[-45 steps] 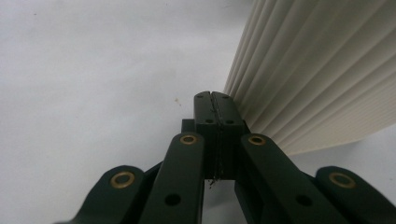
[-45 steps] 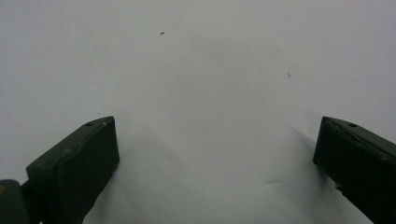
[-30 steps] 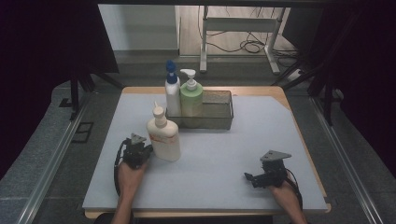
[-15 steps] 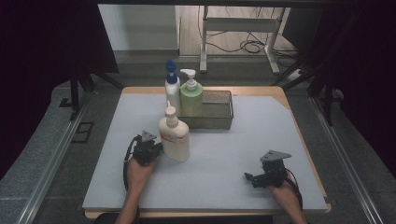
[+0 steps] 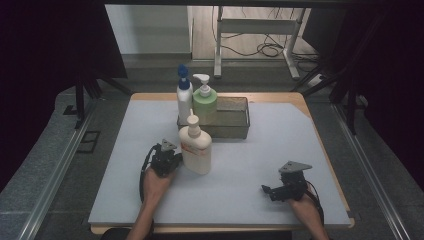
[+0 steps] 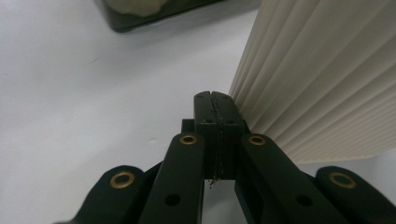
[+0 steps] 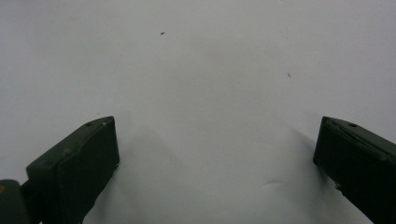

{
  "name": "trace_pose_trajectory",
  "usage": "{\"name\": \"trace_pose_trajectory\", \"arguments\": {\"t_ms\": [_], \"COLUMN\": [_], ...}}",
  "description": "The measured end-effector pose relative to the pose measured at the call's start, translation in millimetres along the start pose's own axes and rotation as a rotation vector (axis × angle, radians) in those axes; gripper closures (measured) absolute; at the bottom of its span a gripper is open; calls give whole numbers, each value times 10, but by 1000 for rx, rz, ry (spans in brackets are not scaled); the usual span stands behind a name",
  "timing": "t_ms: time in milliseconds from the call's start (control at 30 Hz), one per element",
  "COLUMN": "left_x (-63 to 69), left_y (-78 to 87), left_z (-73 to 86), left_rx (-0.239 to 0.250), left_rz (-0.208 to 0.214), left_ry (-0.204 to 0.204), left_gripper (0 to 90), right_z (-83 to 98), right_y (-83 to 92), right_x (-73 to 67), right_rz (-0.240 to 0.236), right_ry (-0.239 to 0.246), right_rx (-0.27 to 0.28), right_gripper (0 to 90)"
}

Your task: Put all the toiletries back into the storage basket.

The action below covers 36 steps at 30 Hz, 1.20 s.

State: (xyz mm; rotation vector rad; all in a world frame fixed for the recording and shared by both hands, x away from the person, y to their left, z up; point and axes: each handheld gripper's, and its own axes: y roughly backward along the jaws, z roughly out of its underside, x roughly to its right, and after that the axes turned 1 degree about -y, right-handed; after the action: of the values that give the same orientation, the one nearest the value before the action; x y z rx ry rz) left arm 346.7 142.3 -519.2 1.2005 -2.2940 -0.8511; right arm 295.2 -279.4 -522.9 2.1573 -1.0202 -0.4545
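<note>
Down at the near left of the bench [image 5: 260, 200], the person's left hand [image 5: 156, 182] reaches forward with its forearm coming in from the lower edge, and the left hand-held gripper [image 5: 172, 159] points at the cream bottle [image 5: 196, 152]. Its two black jaws are pressed flat together with nothing between them, their tips right against the bottle's ribbed side (whether they truly touch is hard to tell). The right hand [image 5: 302, 202] lies near the right front corner, well apart from the bottle; the right hand-held gripper [image 7: 215, 158] has its jaws spread wide over bare surface, pointing left across the bench.

The cream bottle stands upright, flattened in shape, with a slim nozzle cap and fine vertical ridges in the left gripper view. Just behind it sits a dark mesh basket [image 5: 235, 125], long and rectangular, holding a white bottle with a blue cap [image 5: 184, 100] and a green pump bottle [image 5: 205, 102] at its left end.

A smooth pale grey mat covers the wood-edged bench. Beyond it are a grey floor, cables and a metal frame, with dark curtains at both sides.
</note>
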Motion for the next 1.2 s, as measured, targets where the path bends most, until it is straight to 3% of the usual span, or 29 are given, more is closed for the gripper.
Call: {"name": "trace_pose_trajectory", "arguments": {"t_ms": [167,1200], "left_x": [76,494], "left_y": [-20,-135], "left_z": [-20,-118], "left_rx": [-8,-28], "left_rz": [16,90], "left_ry": [-28,-112], "left_gripper": [891,890], "right_z": [0,1], "right_y": [0,0], "right_x": [0,0], "right_rz": [0,0], "right_ry": [0,1], "right_rx": [0,1], "right_gripper": [0,0]}}
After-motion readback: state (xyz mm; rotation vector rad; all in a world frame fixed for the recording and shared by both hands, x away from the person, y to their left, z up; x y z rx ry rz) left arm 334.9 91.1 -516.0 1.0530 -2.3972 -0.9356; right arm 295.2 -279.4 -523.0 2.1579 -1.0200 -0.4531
